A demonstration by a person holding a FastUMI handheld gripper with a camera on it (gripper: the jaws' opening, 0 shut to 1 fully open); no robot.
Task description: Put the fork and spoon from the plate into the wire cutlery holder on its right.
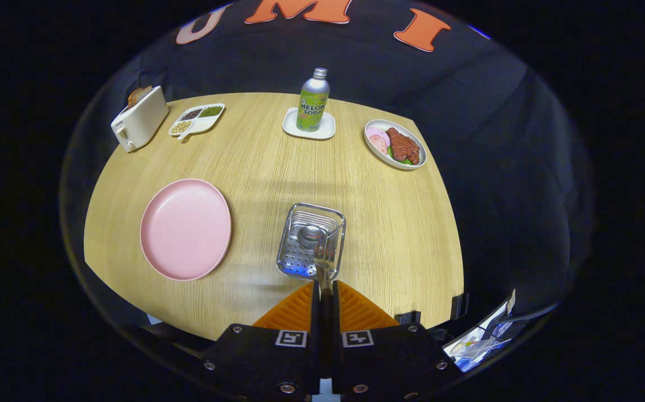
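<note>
My gripper [325, 287] is shut on the handle of a metal fork [326, 258], held over the wire cutlery holder [294, 262] with the tines pointing ahead. Inside the holder lies a metal spoon [312, 235], its bowl just beyond the fork's tines. The holder sits on the wooden table directly ahead of my fingers. Left of the holder rests the pink plate [186, 228], with nothing on it.
At the far side of the table stand a white toaster [139, 118], a divided dish of beans [197, 119], a green soda bottle [313, 102] on a white coaster, and a plate of meat [395, 144]. The table edge runs close on my right.
</note>
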